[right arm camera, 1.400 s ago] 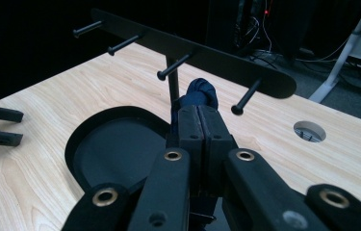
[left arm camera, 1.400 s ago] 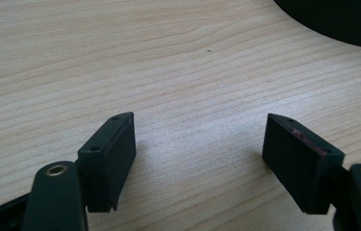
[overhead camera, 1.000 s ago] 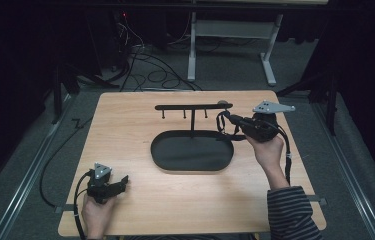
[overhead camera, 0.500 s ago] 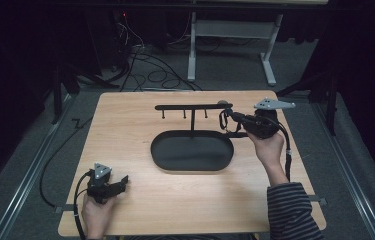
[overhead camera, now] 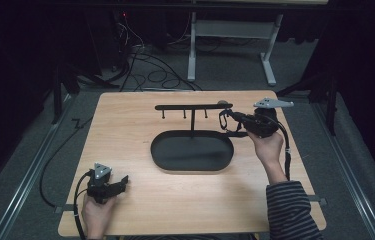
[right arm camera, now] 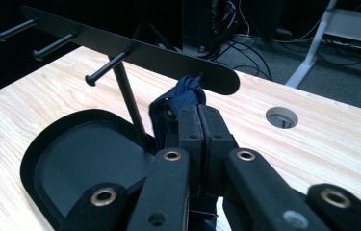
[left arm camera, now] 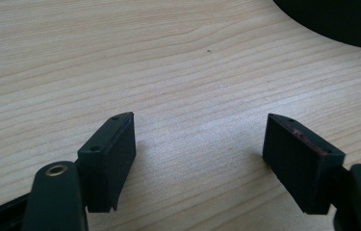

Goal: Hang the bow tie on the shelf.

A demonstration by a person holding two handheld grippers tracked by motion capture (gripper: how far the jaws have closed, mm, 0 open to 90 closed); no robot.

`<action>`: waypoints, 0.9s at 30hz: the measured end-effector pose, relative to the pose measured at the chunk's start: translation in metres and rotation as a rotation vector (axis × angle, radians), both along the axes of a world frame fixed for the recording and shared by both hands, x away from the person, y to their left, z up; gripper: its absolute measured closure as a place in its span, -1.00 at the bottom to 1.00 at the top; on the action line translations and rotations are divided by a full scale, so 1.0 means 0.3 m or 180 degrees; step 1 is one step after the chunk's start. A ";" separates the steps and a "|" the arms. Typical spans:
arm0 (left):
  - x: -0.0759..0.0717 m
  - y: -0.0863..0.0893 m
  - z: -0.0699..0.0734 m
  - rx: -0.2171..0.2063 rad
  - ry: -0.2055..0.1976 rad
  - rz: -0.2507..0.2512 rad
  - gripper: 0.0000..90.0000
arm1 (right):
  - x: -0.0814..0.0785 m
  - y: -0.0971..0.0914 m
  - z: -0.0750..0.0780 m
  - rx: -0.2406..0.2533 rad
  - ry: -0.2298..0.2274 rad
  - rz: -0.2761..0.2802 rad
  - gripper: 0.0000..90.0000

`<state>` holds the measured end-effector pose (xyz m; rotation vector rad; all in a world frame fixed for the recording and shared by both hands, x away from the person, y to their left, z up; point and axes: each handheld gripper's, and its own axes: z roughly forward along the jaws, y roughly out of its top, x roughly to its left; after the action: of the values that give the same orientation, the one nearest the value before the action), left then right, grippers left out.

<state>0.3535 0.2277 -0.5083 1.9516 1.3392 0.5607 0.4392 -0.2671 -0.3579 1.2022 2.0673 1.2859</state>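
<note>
A black stand has an oval base tray [overhead camera: 175, 161] [right arm camera: 72, 168], a thin post and a crossbar [overhead camera: 192, 106] [right arm camera: 135, 50] with several pegs pointing down. My right gripper [overhead camera: 225, 116] [right arm camera: 198, 113] is shut on a dark blue fabric strap [right arm camera: 187, 89] [overhead camera: 223, 121], held up at the bar's right end. The strap's top sits right by the last peg; I cannot tell whether it hangs on it. My left gripper [overhead camera: 123, 180] [left arm camera: 199, 144] rests open on the wooden table [overhead camera: 125, 125] at the front left, with nothing between its fingers.
A round cable hole [right arm camera: 281, 117] is cut in the tabletop beyond the bar's end. A white desk frame [overhead camera: 230, 47] and loose cables [overhead camera: 140, 60] lie on the floor behind the table. Bare wood runs between the tray and the left gripper.
My right gripper has barely shifted, a touch up and away, with the strap still in it. The left gripper has stayed put.
</note>
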 end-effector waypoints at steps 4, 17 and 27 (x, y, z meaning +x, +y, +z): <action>0.000 0.000 0.000 -0.0001 0.0000 0.0000 -0.38 | 0.006 -0.001 -0.005 -0.0014 0.0024 -0.0045 1.00; 0.000 0.000 0.000 0.0000 0.0000 -0.0001 -0.38 | 0.019 0.002 -0.018 -0.0046 0.0046 -0.0143 0.97; 0.000 0.000 0.000 -0.0004 0.0000 -0.0001 -0.38 | 0.011 0.016 -0.012 -0.0059 0.0003 -0.0112 0.90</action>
<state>0.3535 0.2278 -0.5084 1.9508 1.3390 0.5595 0.4424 -0.2623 -0.3616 1.2259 2.0452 1.2476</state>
